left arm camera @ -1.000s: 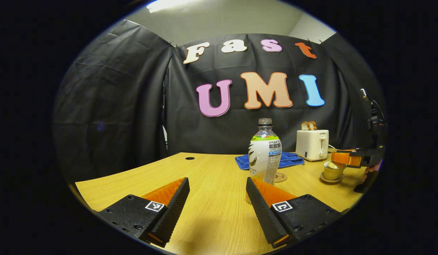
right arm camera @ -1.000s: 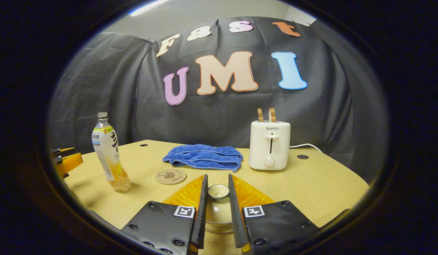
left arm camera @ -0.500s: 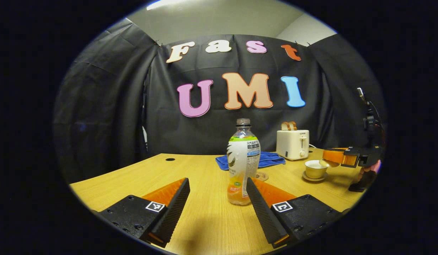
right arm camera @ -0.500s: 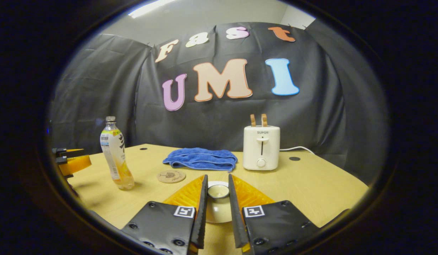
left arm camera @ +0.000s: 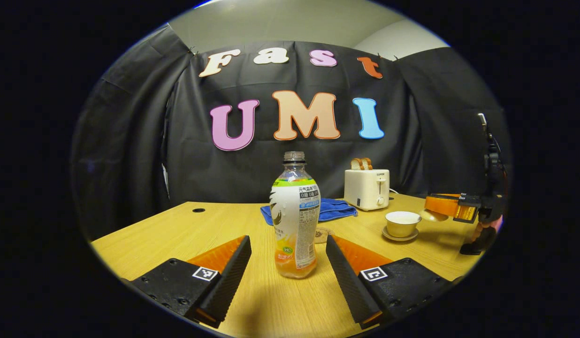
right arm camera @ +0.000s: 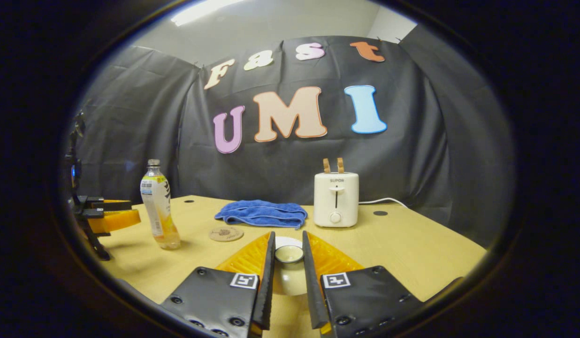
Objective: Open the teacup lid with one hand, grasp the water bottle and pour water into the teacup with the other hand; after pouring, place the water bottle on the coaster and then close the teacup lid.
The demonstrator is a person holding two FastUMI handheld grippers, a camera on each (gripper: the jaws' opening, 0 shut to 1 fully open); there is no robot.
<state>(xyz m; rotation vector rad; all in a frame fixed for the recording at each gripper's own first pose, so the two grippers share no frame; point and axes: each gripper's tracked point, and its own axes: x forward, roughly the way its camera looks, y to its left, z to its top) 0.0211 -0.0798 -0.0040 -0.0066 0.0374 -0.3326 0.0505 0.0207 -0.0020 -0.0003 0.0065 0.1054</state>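
Closest in the right gripper view, the right gripper (right arm camera: 288, 263) is pinching the teacup lid (right arm camera: 289, 254) by its knob, both fingers pressed against it, and the lid hangs clear of the table (right arm camera: 412, 253). In the left gripper view that same gripper shows at the far right, holding the lid beside and slightly above the open teacup (left arm camera: 402, 223), which sits on its saucer (left arm camera: 400, 236).

The left gripper (left arm camera: 288, 263) is spread wide, its fingers low over the table on either side of the water bottle (left arm camera: 295, 220) without touching it. The bottle stands upright just ahead, uncapped (the neck looks open), with a little liquid at the bottom.

Behind the bottle lies the round coaster (right arm camera: 226, 233), near a folded blue towel (right arm camera: 262, 213); farther back stands a white toaster (right arm camera: 336, 199) with bread in its slots, against the booth wall.

My guess is that the grasp on the bottle comes next. The main risk is a nudge: if one finger meets the light, nearly empty bottle before the other, it could tip and spill through the open neck. A pinch too high or too hard could buckle the thin plastic. The lid rides on a small knob, so a tilt of the right gripper might let it slip onto the cup.
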